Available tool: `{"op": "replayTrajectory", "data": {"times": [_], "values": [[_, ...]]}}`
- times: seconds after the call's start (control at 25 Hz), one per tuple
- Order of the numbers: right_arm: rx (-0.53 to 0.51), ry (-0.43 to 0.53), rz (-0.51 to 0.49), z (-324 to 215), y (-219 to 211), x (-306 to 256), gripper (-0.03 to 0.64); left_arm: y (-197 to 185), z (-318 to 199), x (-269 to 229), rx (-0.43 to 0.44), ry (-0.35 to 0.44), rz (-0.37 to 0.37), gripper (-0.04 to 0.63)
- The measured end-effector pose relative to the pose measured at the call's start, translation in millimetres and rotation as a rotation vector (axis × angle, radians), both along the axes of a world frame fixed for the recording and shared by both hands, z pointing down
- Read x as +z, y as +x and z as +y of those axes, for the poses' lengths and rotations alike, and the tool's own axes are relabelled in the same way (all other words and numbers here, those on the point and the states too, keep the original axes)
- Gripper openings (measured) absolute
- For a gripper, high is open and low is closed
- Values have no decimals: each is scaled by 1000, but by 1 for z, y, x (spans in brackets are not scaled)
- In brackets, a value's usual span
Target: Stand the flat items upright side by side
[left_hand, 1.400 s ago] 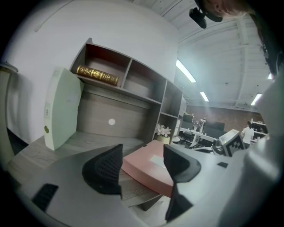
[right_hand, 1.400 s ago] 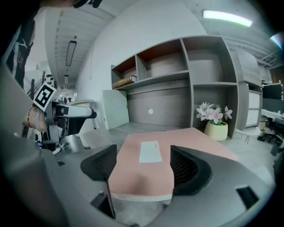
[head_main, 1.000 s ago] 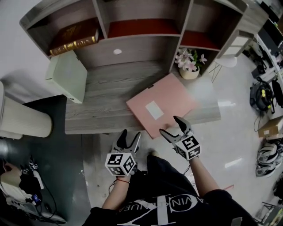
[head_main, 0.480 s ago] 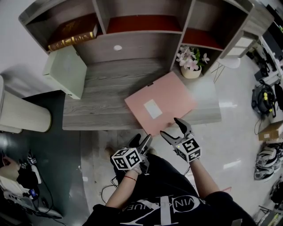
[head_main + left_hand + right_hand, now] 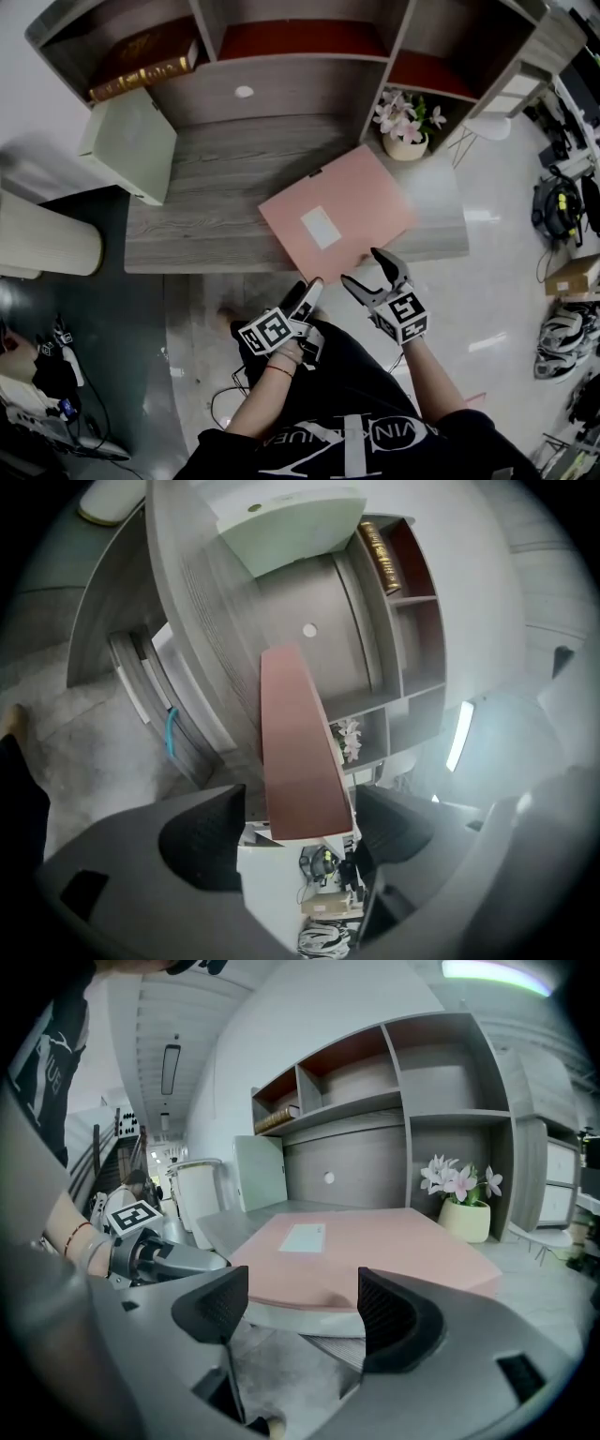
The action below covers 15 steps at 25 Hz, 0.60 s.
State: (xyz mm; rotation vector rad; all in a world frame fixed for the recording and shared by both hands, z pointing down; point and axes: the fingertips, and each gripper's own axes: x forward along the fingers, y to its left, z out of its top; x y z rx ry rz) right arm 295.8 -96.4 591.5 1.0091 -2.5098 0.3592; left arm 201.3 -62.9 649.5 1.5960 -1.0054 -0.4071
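Left gripper [image 5: 307, 292] fingers, just opened wider, seemingly straddle the pink folder [image 5: 349, 202] corner; right gripper [image 5: 363, 270] gapes nearby.

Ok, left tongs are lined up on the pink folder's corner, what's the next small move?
Probably ease the left tongs forward a touch, then close. They have just been opening and stand wide, with the pink folder's overhanging corner lined up in the gap but no pad touching it. The folder lies flat on the desk, so it needs a grip before tipping up.

Pink folder [image 5: 352, 202] with white label [image 5: 320, 227], grey wood-grain desk [image 5: 216, 187], pale-green box [image 5: 131, 142]
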Motion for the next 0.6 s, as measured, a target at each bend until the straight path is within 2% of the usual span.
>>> {"op": "replayTrajectory", "data": {"times": [0.32, 0.4, 0.48, 0.6], "values": [[-20, -6, 10, 1, -4, 3, 371, 10, -8, 7, -18, -12, 152, 353], [-28, -3, 14, 1, -5, 2, 371, 10, -9, 6, -25, -10, 168, 350], [-45, 2, 24, 1, -6, 3, 373, 10, -9, 4, -28, -4, 174, 309], [-84, 14, 51, 5, -10, 4, 379, 11, -9, 1, -27, -10, 174, 302]]}}
